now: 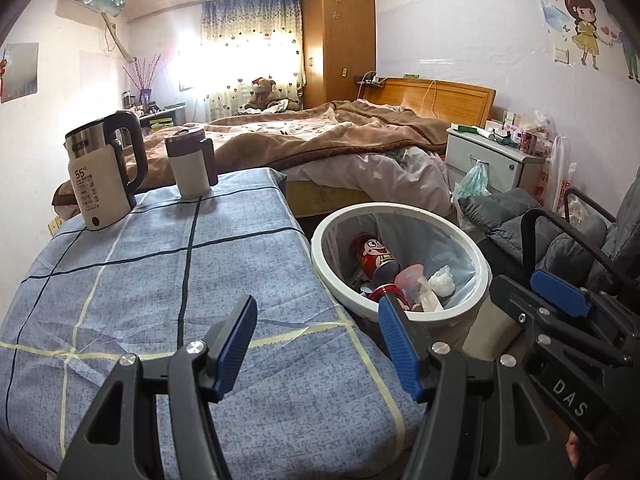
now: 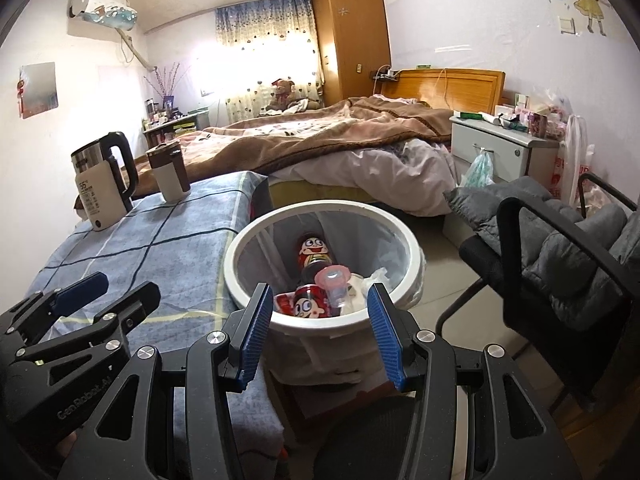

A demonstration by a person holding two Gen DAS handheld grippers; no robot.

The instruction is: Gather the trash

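Seemingly nearly done: the round white lined trash bin [image 2: 256,298] holds 2 red cartoon-printed cans [image 2: 311,254], a clear plastic cup [image 2: 334,284] and crumpled white paper [image 1: 442,280]. Both the left gripper [image 1: 318,354] and right gripper [image 2: 320,334] stand apart, empty, and the blue checked tablecloth [image 1: 140,280] shows only a steel electric kettle [image 1: 102,168] and brown-and-white mug [image 1: 190,164], though clutter elsewhere may remain.

Bin beside bench, bed behind
Kettle [image 1: 105,168] and mug [image 1: 191,162] are set on the bench [image 1: 160,280]; cans [image 2: 312,254] lie in the bin [image 2: 248,248].

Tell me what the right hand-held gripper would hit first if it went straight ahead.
Probably the near rim of the white trash bin, which lies between the open jaws of the right hand-held gripper; depth is uncertain, so it might clear the rim and reach the cans inside.
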